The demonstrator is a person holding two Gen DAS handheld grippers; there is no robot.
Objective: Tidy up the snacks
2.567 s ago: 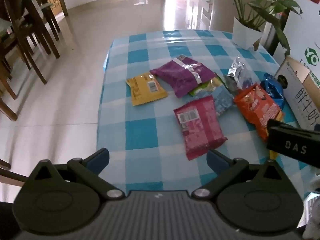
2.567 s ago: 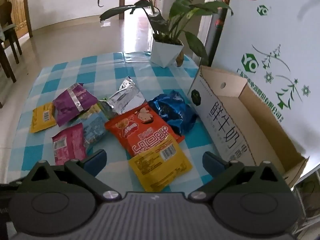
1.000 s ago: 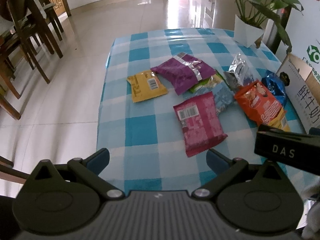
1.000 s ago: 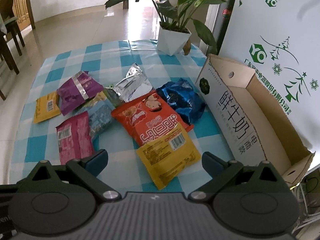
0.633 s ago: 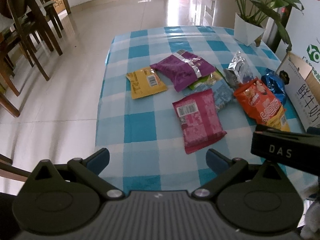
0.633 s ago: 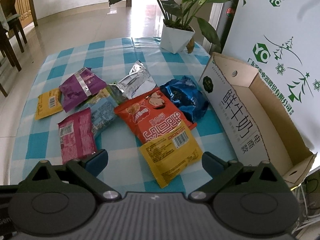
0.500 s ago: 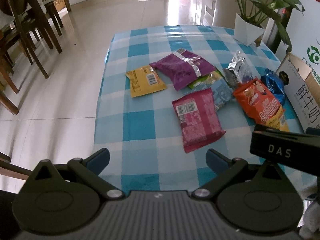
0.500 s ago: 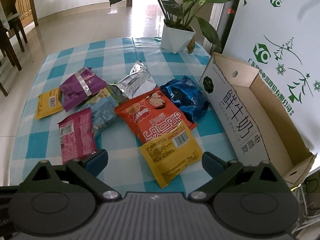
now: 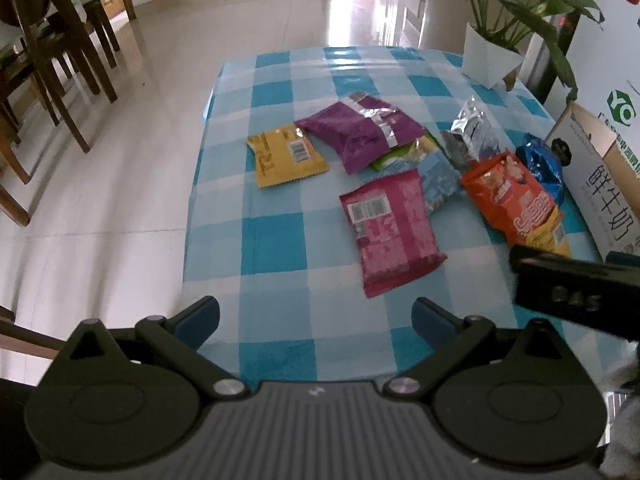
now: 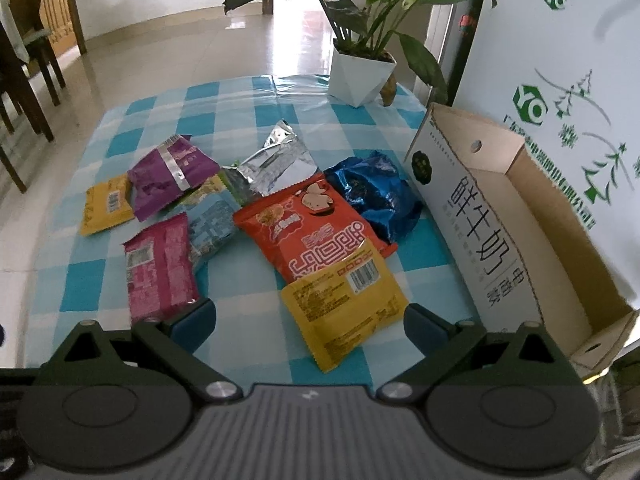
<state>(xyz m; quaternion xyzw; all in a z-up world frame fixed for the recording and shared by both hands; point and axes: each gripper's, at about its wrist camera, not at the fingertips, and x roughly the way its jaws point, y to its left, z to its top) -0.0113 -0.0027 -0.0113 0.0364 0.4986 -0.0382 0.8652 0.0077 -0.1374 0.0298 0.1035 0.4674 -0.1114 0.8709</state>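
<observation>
Yellow snack bag (image 10: 344, 304) lies on the checked desk (image 10: 256, 268), partly on top of the orange bag (image 10: 308, 228), near the cardboard box (image 10: 516, 216). Both the right tongs (image 10: 308, 320) and left tongs (image 9: 316, 316) are wide open and hold nothing.

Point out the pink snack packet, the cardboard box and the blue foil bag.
pink snack packet (image 9: 394, 236): left wrist view, middle of its printed face.
cardboard box (image 10: 476, 216): right wrist view, white printed side wall.
blue foil bag (image 10: 374, 194): right wrist view, crinkled top surface.
</observation>
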